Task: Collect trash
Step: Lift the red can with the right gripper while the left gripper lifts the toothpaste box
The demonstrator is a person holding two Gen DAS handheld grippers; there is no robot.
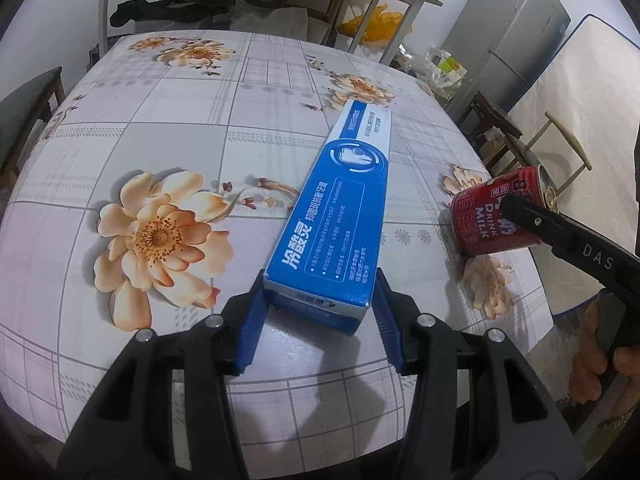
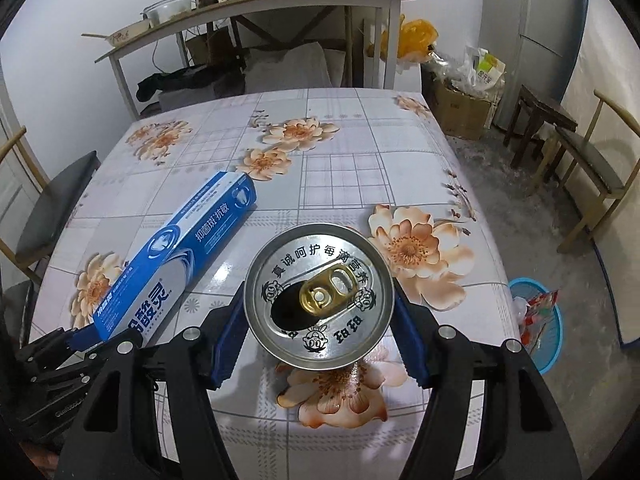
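A blue and white toothpaste box (image 1: 340, 216) lies on the floral tablecloth (image 1: 168, 120). My left gripper (image 1: 320, 300) is shut on its near end, a blue pad against each side. The box also shows in the right wrist view (image 2: 176, 256), with the left gripper (image 2: 80, 336) at its near end. My right gripper (image 2: 320, 308) is shut on a red milk can (image 2: 318, 292), opened top facing the camera. In the left wrist view the can (image 1: 496, 212) is tilted and held just above the table's right edge by the right gripper (image 1: 520, 208).
A blue trash basket (image 2: 544, 324) with some rubbish stands on the floor right of the table. Chairs (image 2: 588, 164) stand at both sides. A shelf table (image 2: 256, 12) with jars and bowls stands behind the table, with boxes and bags beside a fridge (image 1: 508, 36).
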